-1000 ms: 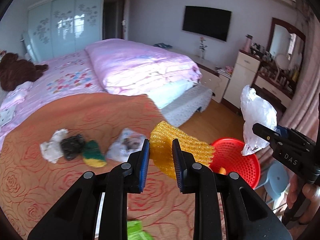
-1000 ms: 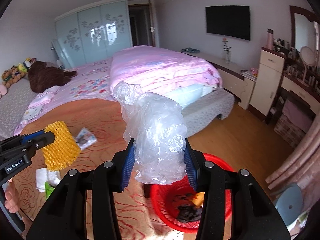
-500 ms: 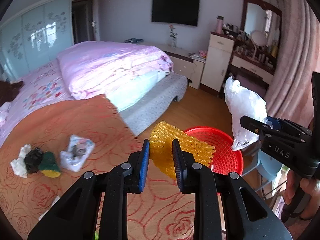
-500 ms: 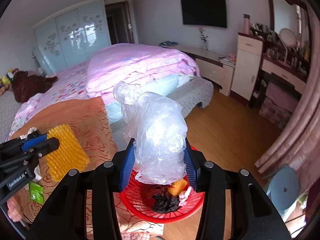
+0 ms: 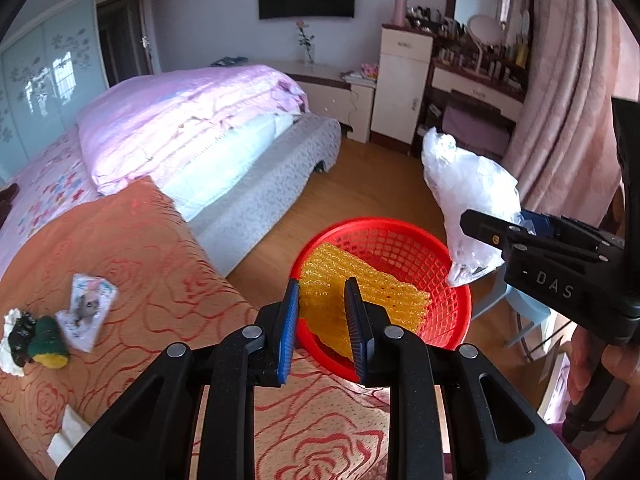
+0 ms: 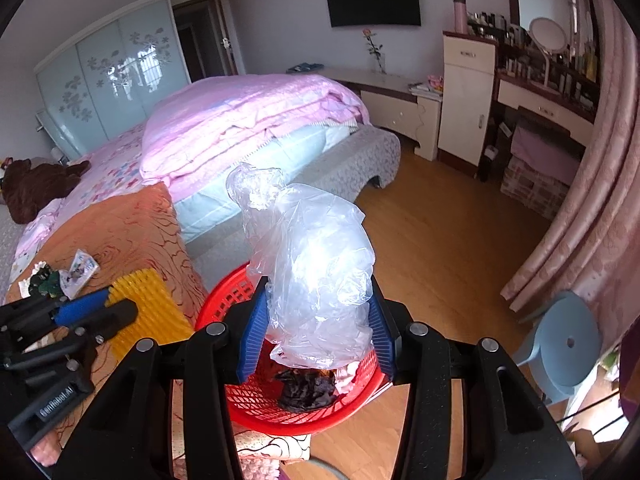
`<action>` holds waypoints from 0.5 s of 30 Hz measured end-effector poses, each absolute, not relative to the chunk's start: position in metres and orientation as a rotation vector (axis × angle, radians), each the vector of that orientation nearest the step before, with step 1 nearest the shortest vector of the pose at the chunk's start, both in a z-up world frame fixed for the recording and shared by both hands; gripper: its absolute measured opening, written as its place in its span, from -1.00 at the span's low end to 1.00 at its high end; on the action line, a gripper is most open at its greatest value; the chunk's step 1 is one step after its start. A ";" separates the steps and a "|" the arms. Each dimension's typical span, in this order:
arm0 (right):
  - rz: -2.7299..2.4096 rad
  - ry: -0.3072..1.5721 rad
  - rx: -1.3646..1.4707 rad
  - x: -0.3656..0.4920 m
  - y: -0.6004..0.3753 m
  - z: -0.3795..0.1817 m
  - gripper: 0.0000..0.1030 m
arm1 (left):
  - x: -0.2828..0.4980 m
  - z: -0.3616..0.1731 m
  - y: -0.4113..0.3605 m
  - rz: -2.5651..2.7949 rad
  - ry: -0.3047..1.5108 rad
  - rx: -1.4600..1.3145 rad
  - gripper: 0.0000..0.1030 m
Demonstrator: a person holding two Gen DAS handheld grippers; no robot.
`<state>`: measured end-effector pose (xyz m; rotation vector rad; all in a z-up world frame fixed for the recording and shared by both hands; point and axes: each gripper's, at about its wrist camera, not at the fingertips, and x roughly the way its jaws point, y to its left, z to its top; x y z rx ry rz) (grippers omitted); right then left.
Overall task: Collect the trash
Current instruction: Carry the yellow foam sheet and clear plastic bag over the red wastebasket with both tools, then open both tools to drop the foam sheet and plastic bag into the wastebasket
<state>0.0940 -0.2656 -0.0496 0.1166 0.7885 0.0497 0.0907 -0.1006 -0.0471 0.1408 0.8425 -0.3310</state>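
Both grippers (image 5: 322,300) (image 6: 316,320) now over basket (image 5: 460,300)

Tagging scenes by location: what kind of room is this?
A home bedroom. A bed with a pink quilt fills the middle, a dressing table with a round mirror stands by the curtains, and a sliding-door wardrobe lines the far wall.
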 end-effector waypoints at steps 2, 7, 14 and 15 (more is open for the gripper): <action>0.046 0.808 0.128 0.097 -0.268 -0.056 -0.13 | 0.095 -0.054 -0.106 -0.344 0.865 0.146 -0.57; 0.039 0.854 0.143 0.104 -0.270 -0.068 -0.11 | 0.102 -0.070 -0.119 -0.375 0.916 0.171 -0.57; 0.044 0.885 0.134 0.106 -0.267 -0.077 0.01 | 0.101 -0.084 -0.125 -0.383 0.945 0.199 -0.52; 0.043 0.885 0.139 0.106 -0.267 -0.078 0.06 | 0.102 -0.085 -0.124 -0.383 0.952 0.198 -0.48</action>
